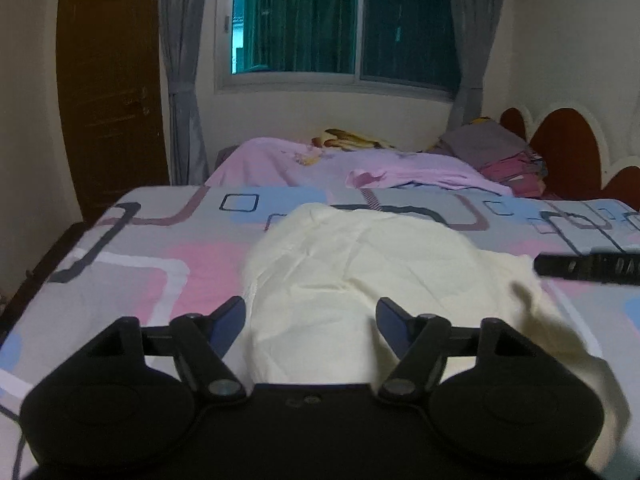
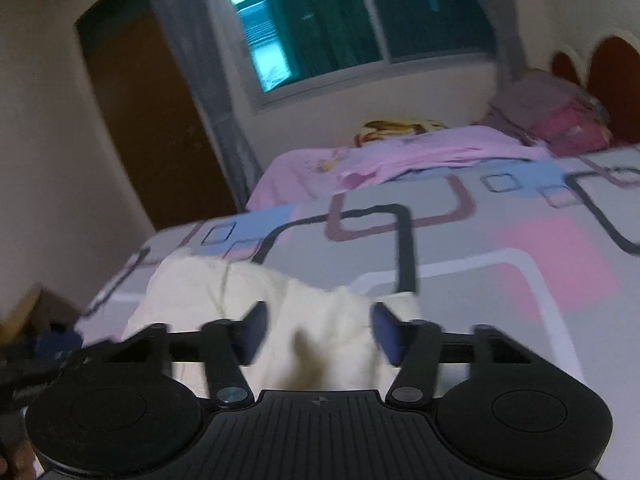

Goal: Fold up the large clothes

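A crumpled cream-coloured cloth garment [image 1: 360,280] lies on a bed covered by a grey sheet printed with pink and blue rounded squares [image 1: 160,264]. In the left wrist view the black left gripper with blue finger pads [image 1: 310,316] hovers low at the garment's near edge, its fingers spread wide; cloth shows between them, but neither pad presses on it and nothing is held. To the right in that view, a dark bar that looks like part of the other tool [image 1: 588,268] sits at the garment's right edge. The right wrist view is blurred; the right gripper [image 2: 318,330] is also spread wide, with the cream garment [image 2: 208,292] bunched directly between and ahead of its fingers. Whether the pads touch the fabric cannot be told. Beyond lies a rumpled pink blanket [image 1: 320,164].
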Motion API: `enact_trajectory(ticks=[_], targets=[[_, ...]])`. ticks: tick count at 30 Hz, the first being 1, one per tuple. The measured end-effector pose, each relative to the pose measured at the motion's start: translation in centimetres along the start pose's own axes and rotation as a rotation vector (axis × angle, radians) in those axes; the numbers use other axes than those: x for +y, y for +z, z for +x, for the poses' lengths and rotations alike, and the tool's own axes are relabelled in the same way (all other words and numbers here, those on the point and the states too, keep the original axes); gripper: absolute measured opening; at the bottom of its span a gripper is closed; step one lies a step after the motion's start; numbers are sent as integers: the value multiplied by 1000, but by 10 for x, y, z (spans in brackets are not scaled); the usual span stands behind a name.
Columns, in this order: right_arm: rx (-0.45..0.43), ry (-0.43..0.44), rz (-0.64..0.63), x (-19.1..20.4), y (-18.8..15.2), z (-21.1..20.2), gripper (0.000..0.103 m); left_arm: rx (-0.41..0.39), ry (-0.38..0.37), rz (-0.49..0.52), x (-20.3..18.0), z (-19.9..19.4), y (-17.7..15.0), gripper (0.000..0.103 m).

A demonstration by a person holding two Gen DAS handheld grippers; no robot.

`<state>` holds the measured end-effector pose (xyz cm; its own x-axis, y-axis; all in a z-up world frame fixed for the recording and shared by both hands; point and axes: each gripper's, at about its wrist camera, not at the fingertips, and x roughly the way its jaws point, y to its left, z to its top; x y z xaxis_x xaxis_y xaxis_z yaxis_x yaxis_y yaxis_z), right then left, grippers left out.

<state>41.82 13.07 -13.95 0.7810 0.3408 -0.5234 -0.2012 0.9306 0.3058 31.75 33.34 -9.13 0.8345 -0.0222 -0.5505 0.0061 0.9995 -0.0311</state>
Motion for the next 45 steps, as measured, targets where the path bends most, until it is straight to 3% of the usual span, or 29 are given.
enact_trajectory(ticks=[6,8,14,19,21,23,25,28,32,37,40,43,45], targets=[[21,-139,-43,3,-39,49,44,3,7,42,-13,39,-18,66],[21,-180,-34,-3,-49,60,45,11,-4,9,-12,46,-23,66],[29,-209,-14,-23,-67,89,45,32,-15,-19,-15,59,-25,67],[86,-189,-2,-35,-62,91,47,75,22,21,-22,50,-16,70],[117,-183,3,-36,-54,85,48,87,48,17,-22,40,-14,76],[126,-170,26,-34,-44,73,48,100,57,-9,-20,30,-14,76],[83,-130,44,-29,-38,48,48,109,62,-36,-17,17,-16,77],[37,-83,-6,-14,-43,8,48,112,70,-58,-15,-5,-23,78],[44,-72,-25,-6,-66,-26,48,128,68,-76,-17,-28,-44,80],[143,-91,-20,-13,-94,-13,48,127,97,-61,-23,-27,-65,82],[181,-97,1,-21,-96,4,61,136,121,-60,-26,-24,-63,83],[208,-80,44,-29,-90,2,62,152,141,-59,-30,-36,-57,82],[197,-70,93,-35,-83,-17,62,146,144,-55,-33,-55,-55,90]])
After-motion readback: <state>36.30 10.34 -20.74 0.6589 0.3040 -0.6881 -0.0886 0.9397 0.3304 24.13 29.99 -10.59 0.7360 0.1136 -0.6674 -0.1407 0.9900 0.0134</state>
